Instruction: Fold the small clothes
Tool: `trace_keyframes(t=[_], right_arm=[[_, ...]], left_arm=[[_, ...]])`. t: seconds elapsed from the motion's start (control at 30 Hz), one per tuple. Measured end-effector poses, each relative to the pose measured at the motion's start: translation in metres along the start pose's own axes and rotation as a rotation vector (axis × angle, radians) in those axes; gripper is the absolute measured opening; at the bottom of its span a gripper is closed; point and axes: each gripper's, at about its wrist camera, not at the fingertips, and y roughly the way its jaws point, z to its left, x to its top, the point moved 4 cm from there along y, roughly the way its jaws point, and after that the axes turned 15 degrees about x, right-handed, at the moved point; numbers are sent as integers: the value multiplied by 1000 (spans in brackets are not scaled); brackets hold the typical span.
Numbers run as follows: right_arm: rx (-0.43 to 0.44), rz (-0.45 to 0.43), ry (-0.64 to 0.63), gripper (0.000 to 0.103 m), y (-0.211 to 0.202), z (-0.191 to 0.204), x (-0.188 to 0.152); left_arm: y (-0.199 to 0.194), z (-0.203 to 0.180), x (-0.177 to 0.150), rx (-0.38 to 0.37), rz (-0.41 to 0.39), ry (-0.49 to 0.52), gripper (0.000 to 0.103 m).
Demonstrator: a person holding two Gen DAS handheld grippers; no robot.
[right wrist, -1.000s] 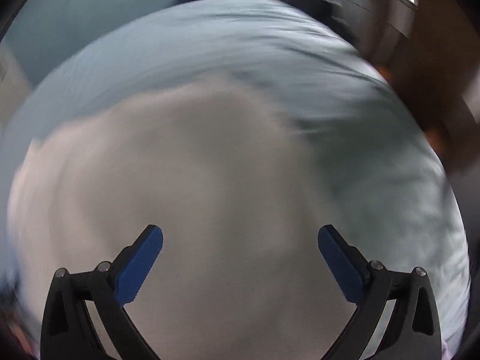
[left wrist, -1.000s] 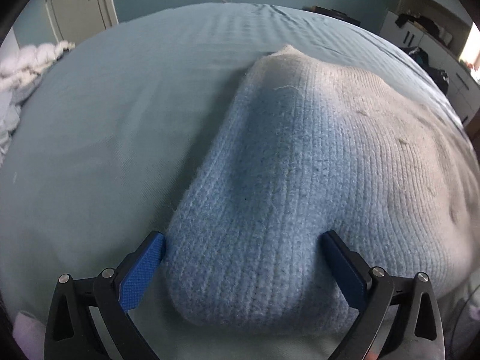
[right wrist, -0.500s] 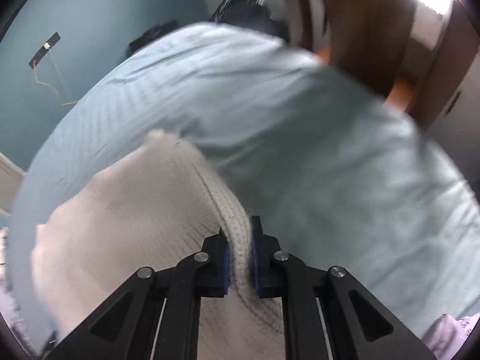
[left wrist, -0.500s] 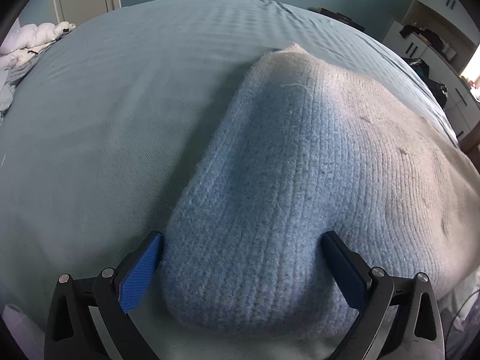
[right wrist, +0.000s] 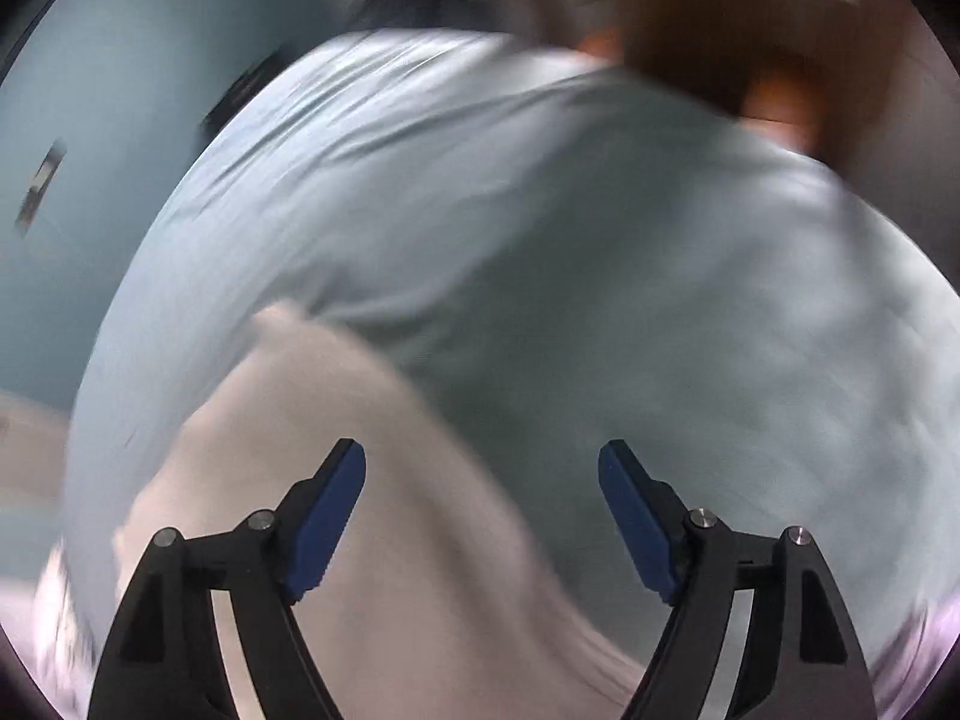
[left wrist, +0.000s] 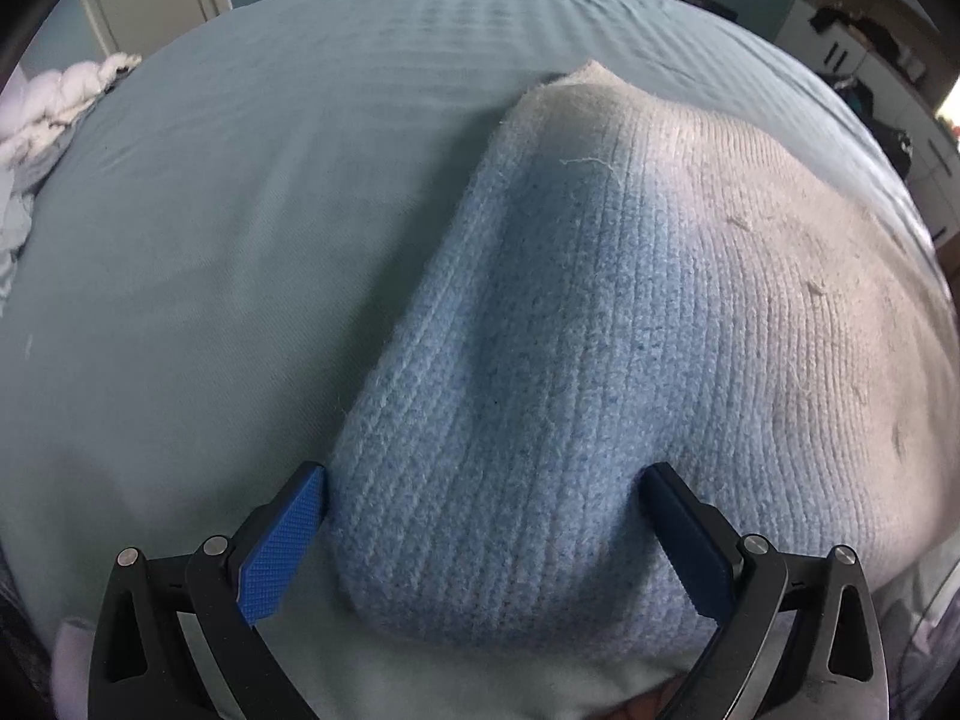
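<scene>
Ribbed blue-and-cream sweater (left wrist: 600, 360), teal sheet (left wrist: 240, 210)

The right gripper (right wrist: 482, 480), clamped on the knitted garment's (right wrist: 372, 540) ribbed edge half a second earlier, let go; its jaws were opening, nothing pinched between them, and the view had swung sideways.

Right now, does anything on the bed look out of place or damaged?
Nothing is damaged. Only small flaws: a loose thread and bits of lint lie on the knitted sweater, which lies flat on the bed sheet.
</scene>
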Motion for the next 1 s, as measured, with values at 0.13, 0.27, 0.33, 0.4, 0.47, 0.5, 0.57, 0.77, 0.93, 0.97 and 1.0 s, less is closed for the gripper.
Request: trace_keyframes(t=[0.13,0.27,0.33,0.4,0.47,0.5,0.57,0.77,0.93,0.97,1.0], right_arm=[[-46,106,-161,78,30,38,21],[-175,201,-217,77,92,57,32],[-253,266,-294,77,117,63,36],[-242,304,-339,51,130,67,34],[-239,286,-341,19,130,66,32],[-265,265,-367,7,126,67,30],[-339,145,-452,6,107,75,30],[-432,68,-459,5,102,41,18],[-596,-48,-590,72,69,52,10],[-623,-95,-620,76,50,59,6],[-610,-148,-655,76,32,72,-1]], left_arm=[[-9,-2,8,26,-26,31,103],[-19,-3,14,68,-62,54,103],[-20,-5,14,84,-77,73,103],[-18,-6,13,88,-77,87,103],[-13,-7,12,88,-69,99,103],[-10,-8,12,87,-67,104,103],[-7,-10,15,81,-61,103,103],[-5,-13,20,68,-92,105,103],[-11,-12,27,96,-113,93,103],[-19,-6,25,106,-138,84,103],[-28,-5,25,108,-163,78,103]])
